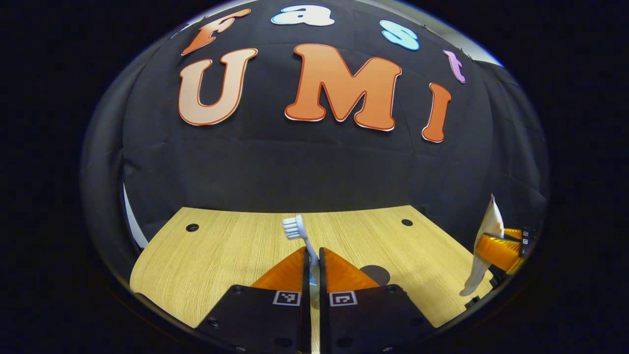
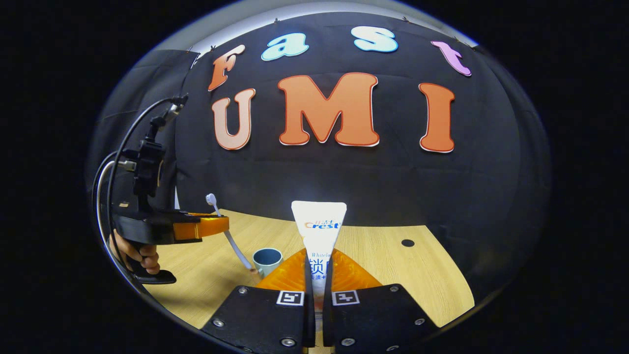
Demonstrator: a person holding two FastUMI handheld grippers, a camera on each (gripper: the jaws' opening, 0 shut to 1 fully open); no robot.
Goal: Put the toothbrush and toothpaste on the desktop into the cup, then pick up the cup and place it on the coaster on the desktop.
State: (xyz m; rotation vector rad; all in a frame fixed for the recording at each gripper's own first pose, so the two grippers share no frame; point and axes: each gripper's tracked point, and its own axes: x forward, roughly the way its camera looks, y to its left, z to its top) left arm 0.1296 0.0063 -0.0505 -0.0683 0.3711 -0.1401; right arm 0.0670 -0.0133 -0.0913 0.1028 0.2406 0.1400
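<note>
Left gripper view: your left claw (image 1: 314,260) is clamped on the white-bristled toothbrush (image 1: 297,231), head up over the light wood bench (image 1: 221,255).

Right gripper view: your right claw (image 2: 318,270) grips the white toothpaste tube (image 2: 318,231) upright; small grey-blue cup (image 2: 267,260) stands on bench, left of it.

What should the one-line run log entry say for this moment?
left gripper: shut on toothbrush | right gripper: shut on toothpaste | cup: on desk, nothing inside yet
</note>
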